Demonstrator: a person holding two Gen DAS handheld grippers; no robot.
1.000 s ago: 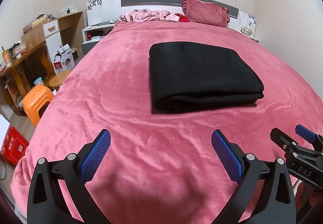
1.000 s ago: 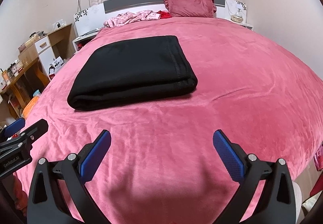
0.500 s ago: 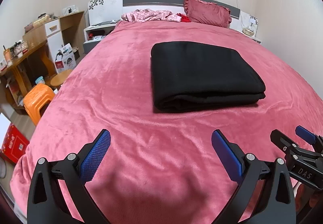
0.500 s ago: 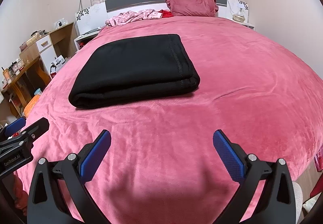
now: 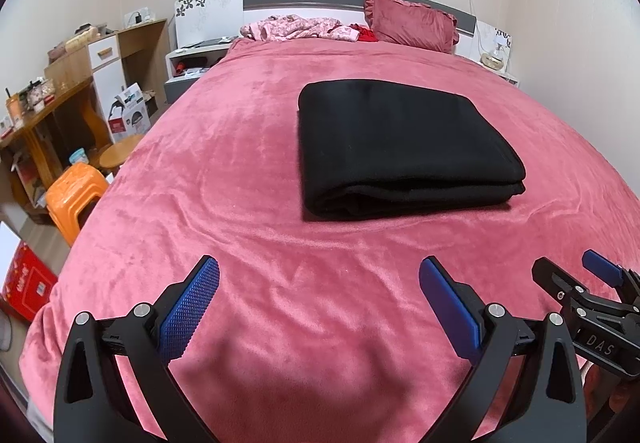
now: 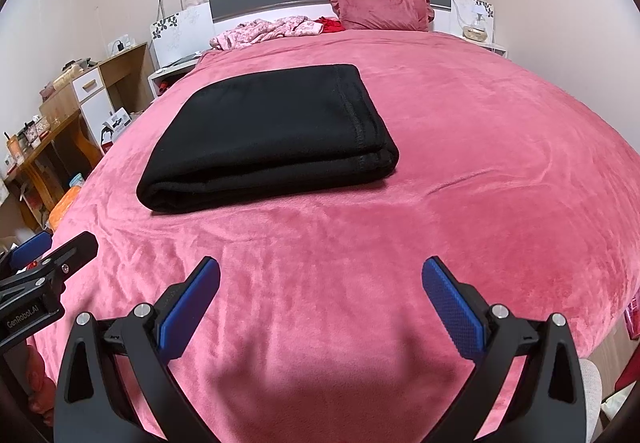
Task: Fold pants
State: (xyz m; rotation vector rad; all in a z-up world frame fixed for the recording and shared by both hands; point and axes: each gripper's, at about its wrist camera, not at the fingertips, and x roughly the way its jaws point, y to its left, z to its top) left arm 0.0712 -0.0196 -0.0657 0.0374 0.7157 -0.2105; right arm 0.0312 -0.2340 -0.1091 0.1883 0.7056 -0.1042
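Pink bed (image 5: 248, 171) bears folded black pants (image 5: 400, 147), long axis crosswise, ahead of both grippers' (image 5: 319, 303) (image 6: 321, 303) released, empty jaws.

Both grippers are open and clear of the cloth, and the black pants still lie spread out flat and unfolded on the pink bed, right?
Not quite: the black pants are already folded into a stacked rectangle, its layered edge plain in the right wrist view. The rest holds: left gripper and right gripper are open, clear of the cloth on the pink bed.
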